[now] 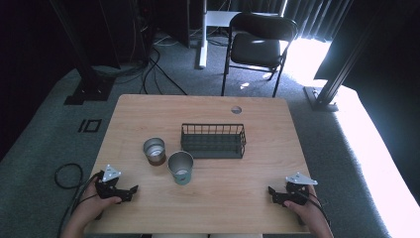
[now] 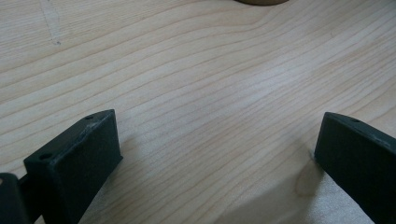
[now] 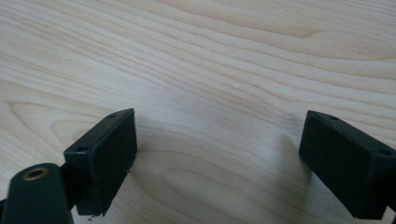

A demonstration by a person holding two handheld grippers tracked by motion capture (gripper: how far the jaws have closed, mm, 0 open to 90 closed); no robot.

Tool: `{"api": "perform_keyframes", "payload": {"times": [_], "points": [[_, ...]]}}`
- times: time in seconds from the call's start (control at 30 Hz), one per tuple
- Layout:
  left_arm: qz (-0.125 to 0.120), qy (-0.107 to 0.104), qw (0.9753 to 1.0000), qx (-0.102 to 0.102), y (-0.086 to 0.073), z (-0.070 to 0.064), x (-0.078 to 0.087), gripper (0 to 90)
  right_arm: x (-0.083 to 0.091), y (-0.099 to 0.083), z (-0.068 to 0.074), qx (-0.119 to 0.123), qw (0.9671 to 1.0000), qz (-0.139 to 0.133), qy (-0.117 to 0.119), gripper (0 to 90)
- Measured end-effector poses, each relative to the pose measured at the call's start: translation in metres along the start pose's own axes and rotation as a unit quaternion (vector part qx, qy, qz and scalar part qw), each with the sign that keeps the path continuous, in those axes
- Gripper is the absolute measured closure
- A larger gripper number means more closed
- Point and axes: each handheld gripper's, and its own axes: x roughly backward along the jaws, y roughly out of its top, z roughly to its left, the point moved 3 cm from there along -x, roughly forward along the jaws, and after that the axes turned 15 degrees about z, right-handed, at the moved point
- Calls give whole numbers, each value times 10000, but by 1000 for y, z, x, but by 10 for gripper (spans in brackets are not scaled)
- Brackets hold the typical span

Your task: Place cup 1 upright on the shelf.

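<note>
Nothing looks started from where I stand: the left gripper (image 1: 130, 190) and right gripper (image 1: 272, 193) rest wide apart and empty on the table (image 1: 228, 208), both cups (image 1: 180, 167) standing outside the wire basket (image 1: 213, 140).

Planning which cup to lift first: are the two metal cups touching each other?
Cannot tell. In the high view the brown-based cup and the green-based cup stand close, rims nearly meeting, but at this angle neither a clear gap nor contact shows.
</note>
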Motion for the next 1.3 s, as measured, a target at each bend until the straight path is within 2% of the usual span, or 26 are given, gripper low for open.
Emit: {"api": "perform_keyframes", "payload": {"times": [0.23, 0.27, 0.57, 0.73, 1.13, 1.3], "points": [[-2, -4, 10000, -2, 0, 0, 0, 9, -1, 6, 8, 228, 9997, -24, 27, 131], [-1, -5, 10000, -1, 0, 0, 0, 9, 0, 9, 10, 214, 9997, -24, 85, 131], [-2, -4, 10000, -1, 0, 0, 0, 9, -4, 23, 29, 619, 9973, -178, 360, 130], [-2, -5, 10000, 0, 0, 0, 0, 9, -7, 30, 40, 696, 9960, -223, 515, 130], [-1, -5, 10000, -1, 0, 0, 0, 9, -13, 47, 67, 1022, 9914, -285, 760, 130], [-2, -4, 10000, 0, 0, 0, 0, 9, -16, 52, 80, 1220, 9883, -296, 864, 130]]}}
